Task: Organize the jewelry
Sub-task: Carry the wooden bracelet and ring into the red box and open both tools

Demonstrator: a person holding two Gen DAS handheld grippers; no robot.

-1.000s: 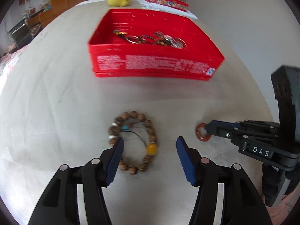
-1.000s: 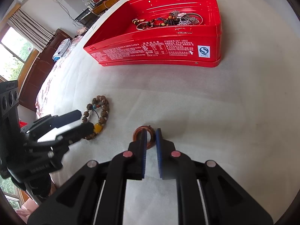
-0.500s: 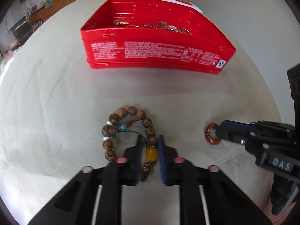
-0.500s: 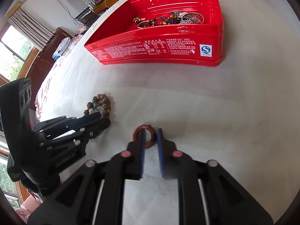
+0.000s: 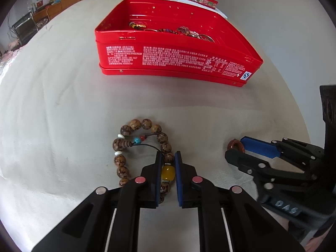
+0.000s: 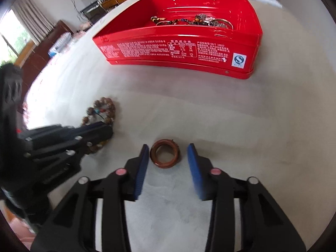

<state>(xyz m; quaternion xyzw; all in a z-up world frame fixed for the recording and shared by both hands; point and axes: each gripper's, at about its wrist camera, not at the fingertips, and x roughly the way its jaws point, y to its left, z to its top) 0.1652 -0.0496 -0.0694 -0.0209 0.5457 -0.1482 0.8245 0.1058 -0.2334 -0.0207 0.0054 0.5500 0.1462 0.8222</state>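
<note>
Now left claw (image 5: 168, 163) pinches bracelet (image 5: 141, 145); ring (image 6: 164, 154) between opening right claw (image 6: 168, 157).

My left gripper (image 6: 105, 133) covers the bead bracelet's (image 6: 103, 110) near beads; tangled jewelry (image 5: 180, 30) inside the tin (image 5: 168, 56) is indistinguishable.

The red tin (image 6: 180, 48) carried dense white print on its near wall, mostly too small to read; at its right end sat a white square label (image 6: 239, 60) with a blue "S" mark; a line of digits beneath it could not be made out for certain; the right gripper (image 5: 236, 150) bore the pale letters "DAS" (image 5: 285, 206) on its black body.
</note>
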